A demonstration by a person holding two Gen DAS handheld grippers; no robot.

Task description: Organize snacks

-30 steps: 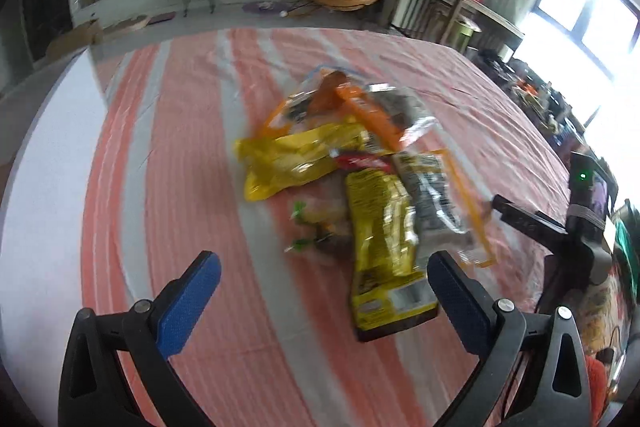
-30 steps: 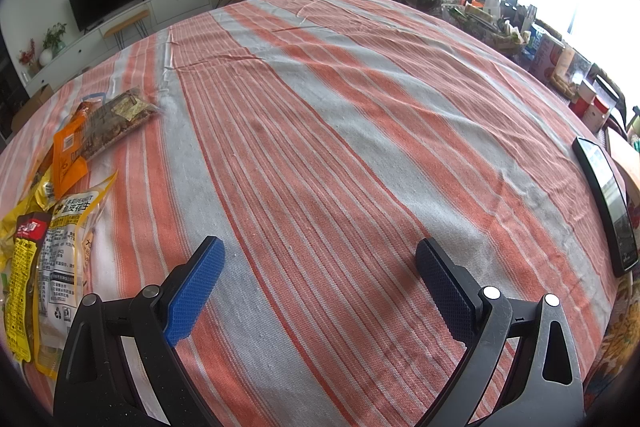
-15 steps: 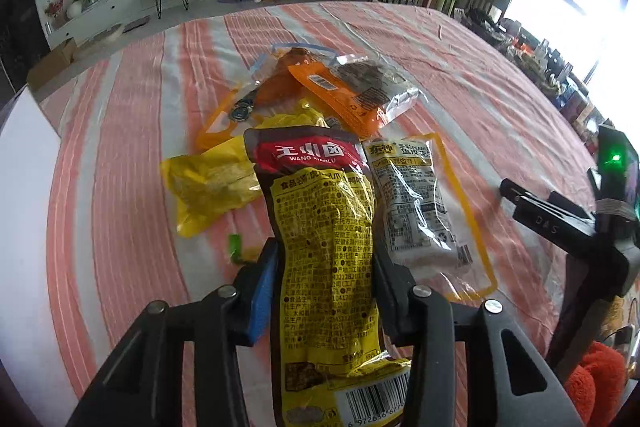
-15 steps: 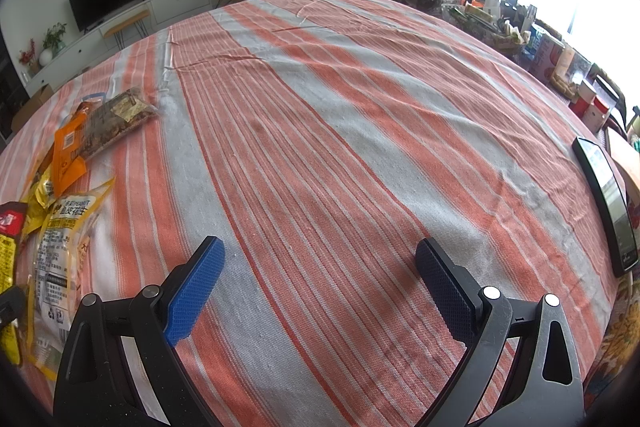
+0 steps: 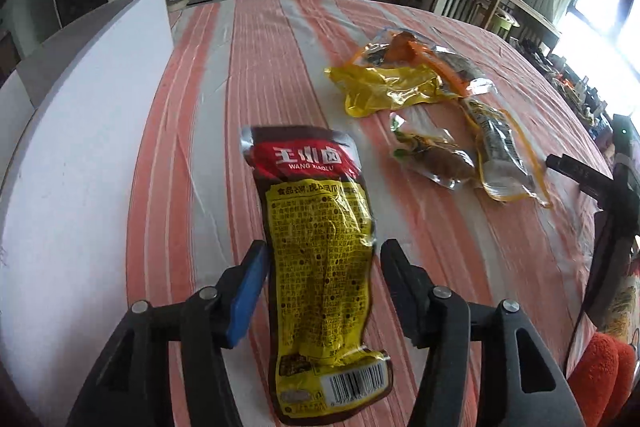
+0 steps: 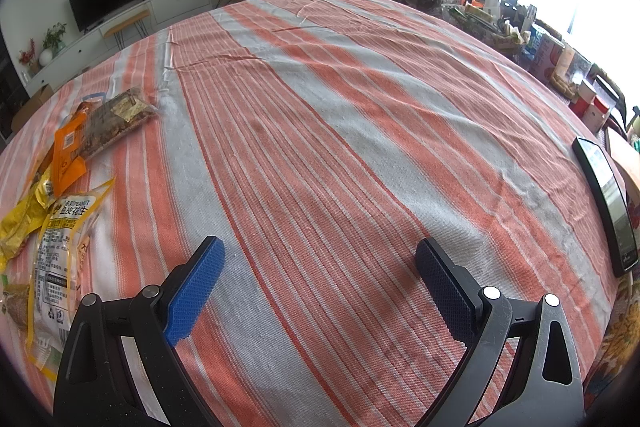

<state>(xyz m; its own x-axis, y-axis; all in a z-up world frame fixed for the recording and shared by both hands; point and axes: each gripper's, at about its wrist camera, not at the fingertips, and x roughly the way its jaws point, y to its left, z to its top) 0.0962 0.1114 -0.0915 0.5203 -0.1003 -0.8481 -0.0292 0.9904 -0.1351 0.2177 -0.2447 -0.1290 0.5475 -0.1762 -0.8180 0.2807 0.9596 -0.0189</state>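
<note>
A white board stands at the far left of the left wrist view, rising along the edge of the bench, which is covered with an orange and grey striped cloth. Just right of the board lies the yellow and red snack packet, lengthwise between the fingers of the left gripper, red end away from the camera and barcode end near it. The jaws have just been opening: the blue pad sits right at the packet's left edge, while a clear gap shows between the packet and the right finger, so the packet is released rather than pinched.

Further right of the packet, and apart from it, the other snacks lie in a loose cluster: a crumpled yellow bag with an orange packet behind it, a small clear pack of brown pieces, and a yellow-edged peanut packet just beside that.

Well right of the packet, the right gripper hangs over bare cloth with its jaws spread wide and nothing between them. Past it, near the bench's right edge, lies a dark phone.
</note>
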